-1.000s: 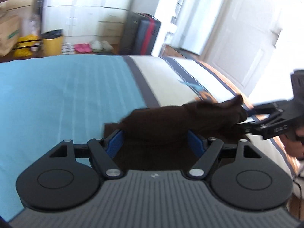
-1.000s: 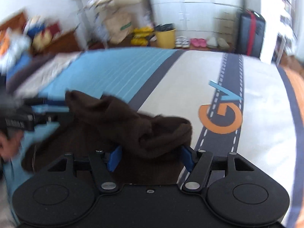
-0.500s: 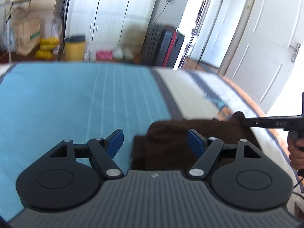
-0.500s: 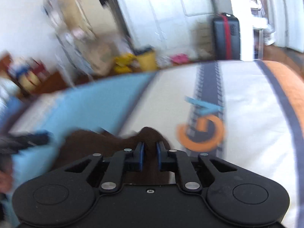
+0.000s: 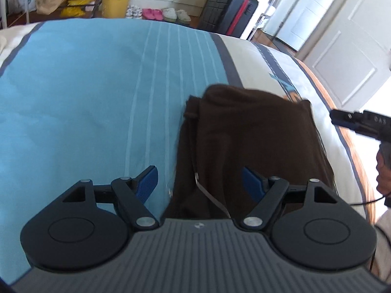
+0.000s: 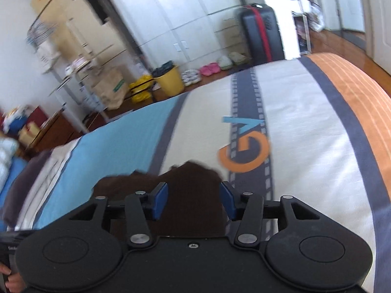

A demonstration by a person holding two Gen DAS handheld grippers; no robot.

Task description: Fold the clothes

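A dark brown garment (image 5: pixel 246 146) lies folded flat on the bed (image 5: pixel 85 92), astride the grey stripe between the blue and cream panels. My left gripper (image 5: pixel 199 179) hovers over its near end, jaws wide open, nothing held. In the right wrist view the same brown garment (image 6: pixel 193 190) lies just beyond my right gripper (image 6: pixel 194 201), which is open with only cloth showing below the gap. The right gripper's blue fingertips (image 5: pixel 342 120) also show at the right edge of the left wrist view, just off the garment's far right corner.
The bedspread has an orange G logo (image 6: pixel 244 153) and an orange band (image 6: pixel 354 92) on the right. Beyond the bed stand a yellow bin (image 5: pixel 114 6), shoes (image 5: pixel 151 13), a dark suitcase (image 5: pixel 229 12), paper bags, wardrobes and a white door (image 5: pixel 347 44). A person's hand (image 5: pixel 382 168) holds the right gripper.
A second ago both grippers held the bunched garment up. The left let go first, then the right opened; the garment now lies flat and both grippers have drawn back.
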